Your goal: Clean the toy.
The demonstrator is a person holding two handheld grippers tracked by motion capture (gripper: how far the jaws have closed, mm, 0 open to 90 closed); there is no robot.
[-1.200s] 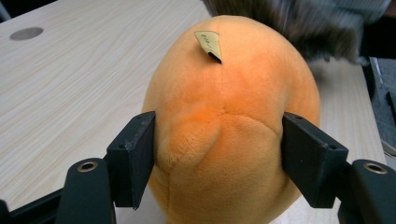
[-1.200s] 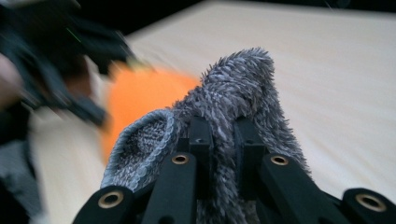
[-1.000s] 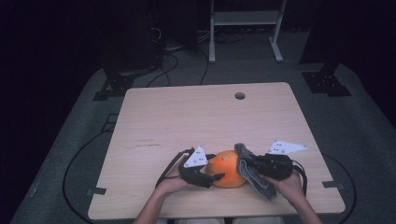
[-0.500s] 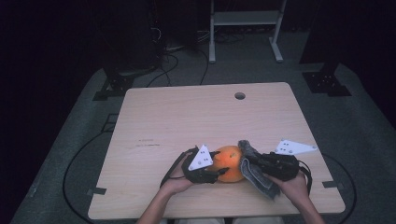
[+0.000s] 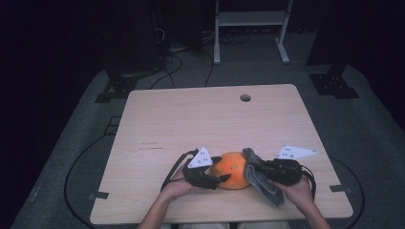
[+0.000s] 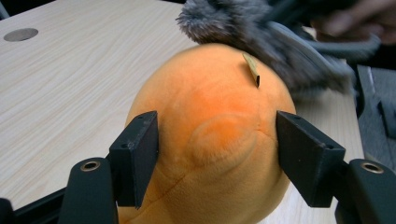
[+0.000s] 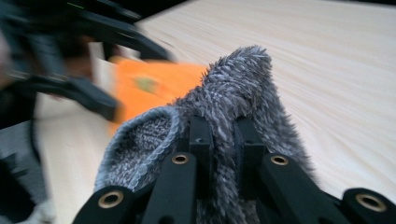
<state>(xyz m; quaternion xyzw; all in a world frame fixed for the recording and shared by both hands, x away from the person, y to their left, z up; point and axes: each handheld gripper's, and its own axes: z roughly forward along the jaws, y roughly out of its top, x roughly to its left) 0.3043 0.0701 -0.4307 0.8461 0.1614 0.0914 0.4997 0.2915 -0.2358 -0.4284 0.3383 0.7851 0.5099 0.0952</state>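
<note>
The orange plush [image 5: 232, 175] lies on the bench [image 5: 200, 119] near its front edge, between the two grippers. From the left gripper [image 5: 220, 180] it lies at 3 o'clock in the high view, and in the left gripper view it sits squarely at 12 o'clock, bulging up between the two black jaws. Those jaws have just been opening; they now flank the plush [image 6: 215, 130] on both sides, and I cannot tell whether they still pinch it, since the fabric fills the gap from one to the other. The left hand [image 5: 179, 187] is the nearer one to the plush body.

The right gripper [image 5: 260, 171] comes in from 3 o'clock with its jaws clenched on a grey fuzzy sock [image 5: 262, 183]. In the right gripper view the sock [image 7: 224, 116] stands up between the jaws, its ribbed cuff hanging open at 9 o'clock toward the plush [image 7: 154, 84]. The sock's long axis runs roughly from 11 to 5 o'clock in the high view, its far end touching the plush's right side.

The plush is rounded and egg-like, bright orange with a paler raised patch, stitched seams and a small tan tag [image 6: 252, 69] near its top. It looks soft, so a squeeze would likely dent it. Drawing the sock over it seems to turn on lining the cuff up with the plush's near end.
</note>
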